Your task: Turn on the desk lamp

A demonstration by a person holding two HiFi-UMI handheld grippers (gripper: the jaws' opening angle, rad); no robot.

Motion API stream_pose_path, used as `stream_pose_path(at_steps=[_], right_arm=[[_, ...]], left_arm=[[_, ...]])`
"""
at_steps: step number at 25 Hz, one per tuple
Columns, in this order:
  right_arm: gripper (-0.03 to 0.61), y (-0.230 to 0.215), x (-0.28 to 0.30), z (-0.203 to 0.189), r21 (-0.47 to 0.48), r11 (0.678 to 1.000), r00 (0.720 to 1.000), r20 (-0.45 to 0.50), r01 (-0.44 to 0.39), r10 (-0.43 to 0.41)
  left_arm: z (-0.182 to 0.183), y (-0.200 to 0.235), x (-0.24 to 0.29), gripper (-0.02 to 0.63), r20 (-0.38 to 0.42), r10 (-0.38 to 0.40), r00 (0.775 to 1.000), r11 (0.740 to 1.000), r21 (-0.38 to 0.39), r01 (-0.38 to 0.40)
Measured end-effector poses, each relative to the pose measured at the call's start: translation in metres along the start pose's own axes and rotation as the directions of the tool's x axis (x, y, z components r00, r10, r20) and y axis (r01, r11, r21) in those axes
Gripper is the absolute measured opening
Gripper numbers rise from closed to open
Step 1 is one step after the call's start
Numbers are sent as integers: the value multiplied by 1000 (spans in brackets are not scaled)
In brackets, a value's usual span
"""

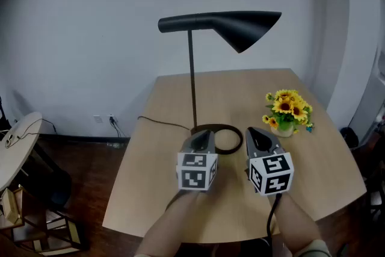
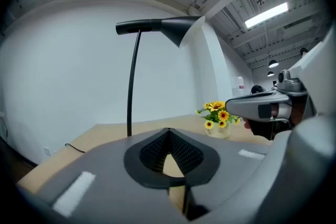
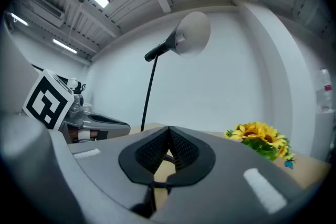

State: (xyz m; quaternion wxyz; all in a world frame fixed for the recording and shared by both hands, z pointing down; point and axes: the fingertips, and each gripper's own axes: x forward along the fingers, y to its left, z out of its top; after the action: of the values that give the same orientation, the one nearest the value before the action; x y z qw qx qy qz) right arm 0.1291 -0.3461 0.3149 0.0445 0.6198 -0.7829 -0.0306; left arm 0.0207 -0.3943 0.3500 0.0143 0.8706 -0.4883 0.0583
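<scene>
At the far left edge of the head view we see a pale round side table (image 1: 17,141) standing on the dark floor, well apart from the wooden table (image 1: 156,189). A thin cable (image 1: 161,123) runs across the tabletop from its left edge toward the lamp.

Next comes the left gripper (image 1: 206,134), low over the table. In its own view the left gripper (image 2: 168,130) has its jaws together at the tips with nothing between them, and only bare tabletop shows through the gap behind. Its nose sits just beside the left of the ring base (image 1: 227,136); we cannot tell whether they touch.

The desk lamp (image 1: 192,69) stands mid-table, with its thin stem upright and its black cone shade (image 1: 243,27) pointing right.

The right gripper (image 1: 252,132) sits just right of the ring. Its jaws are likewise closed tip to tip and hold nothing (image 3: 169,129).

The sunflowers (image 1: 289,108) stand in a small pot near the table's right edge.
</scene>
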Motion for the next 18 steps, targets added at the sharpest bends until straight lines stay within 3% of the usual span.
stream_pose_path(at_steps=[5,12,18], right_arm=[[0,-1,33,-23,70,996,998,-25,-56,58],[0,-9,45,-38,70,995,996,-49,-76,80],[0,-15,45,-45,57,995,995,-48,-84,87]], left_arm=[[-13,18,23,0,-16,30,999,999,-21,-30],[-48,46,47,0,-74,70,995,997,-25,-72],[-52,56,69,0,-122,108,987,994,45,-103]])
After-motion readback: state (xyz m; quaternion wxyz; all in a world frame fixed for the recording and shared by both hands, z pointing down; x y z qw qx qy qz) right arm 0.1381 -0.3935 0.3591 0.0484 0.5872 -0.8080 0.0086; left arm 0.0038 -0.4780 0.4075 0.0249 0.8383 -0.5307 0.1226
